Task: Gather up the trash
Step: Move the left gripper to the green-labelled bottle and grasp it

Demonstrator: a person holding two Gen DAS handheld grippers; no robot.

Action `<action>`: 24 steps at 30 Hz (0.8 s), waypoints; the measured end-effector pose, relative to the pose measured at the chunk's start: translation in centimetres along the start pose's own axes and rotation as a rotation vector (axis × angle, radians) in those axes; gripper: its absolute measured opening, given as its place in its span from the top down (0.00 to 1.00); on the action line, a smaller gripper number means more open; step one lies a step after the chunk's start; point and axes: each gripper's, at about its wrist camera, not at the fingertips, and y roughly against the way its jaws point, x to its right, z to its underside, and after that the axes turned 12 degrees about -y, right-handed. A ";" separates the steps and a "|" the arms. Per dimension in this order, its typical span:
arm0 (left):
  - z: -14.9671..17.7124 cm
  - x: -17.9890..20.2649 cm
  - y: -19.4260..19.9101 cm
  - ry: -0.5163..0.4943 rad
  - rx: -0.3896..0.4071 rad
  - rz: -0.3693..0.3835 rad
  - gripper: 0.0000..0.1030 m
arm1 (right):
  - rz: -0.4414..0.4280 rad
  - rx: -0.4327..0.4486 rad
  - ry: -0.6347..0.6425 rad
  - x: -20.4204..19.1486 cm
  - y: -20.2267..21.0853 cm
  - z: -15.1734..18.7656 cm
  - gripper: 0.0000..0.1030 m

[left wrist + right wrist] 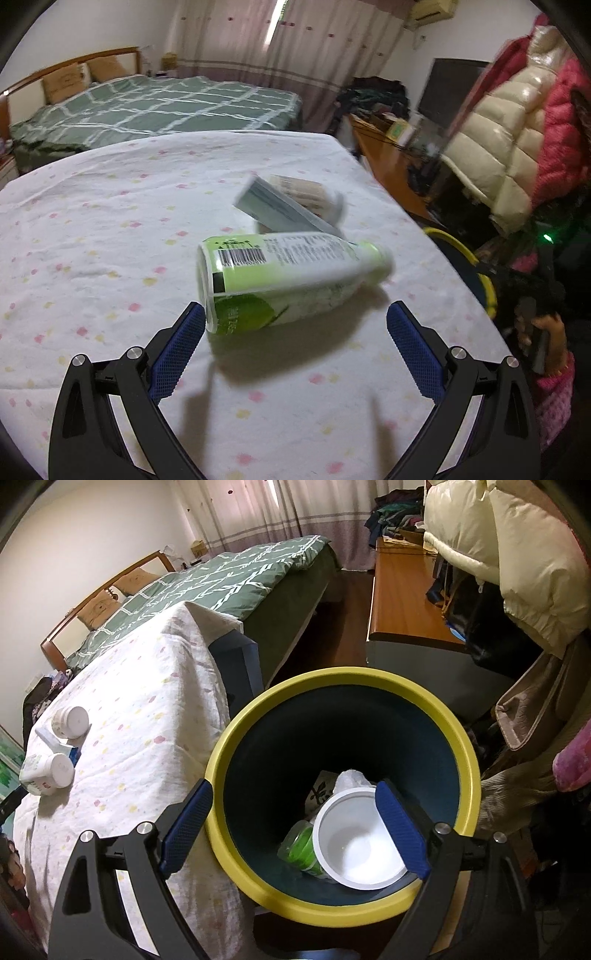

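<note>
**Inspector:** Lying on its side on the cloth-covered surface (92,221) is a green-and-white bottle (284,277), its base turned toward the left tongs (295,325). Those tongs are standing wide apart, gripping nothing, with one pad (177,354) just beside the bottle's base.

**Assistant:** And what is lying behind it?

**Inspector:** A grey-blue box (280,210) is leaning over the bottle's shoulder, and a beige container (303,194) is lying beyond that. Both are blurred.

**Assistant:** Where is the trash going?

**Inspector:** Into the yellow-rimmed bin (343,677) beside the surface. It is already holding a white cup (360,843), a green bottle (301,845) and some crumpled paper. The right tongs (295,830) are hovering over its mouth, spread and gripping nothing.

**Assistant:** Advice for the grasp?

**Inspector:** In my judgement, the left tongs should be straddling the bottle's body squarely, not its base rim, and closing gently, since thin plastic may be slipping or rolling. Lifting clear of the leaning box is advisable.
</note>
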 end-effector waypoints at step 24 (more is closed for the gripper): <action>0.2 3.6 -0.8 -0.197 -0.065 0.056 0.06 | -0.035 0.004 -0.007 0.7 1.2 0.8 0.18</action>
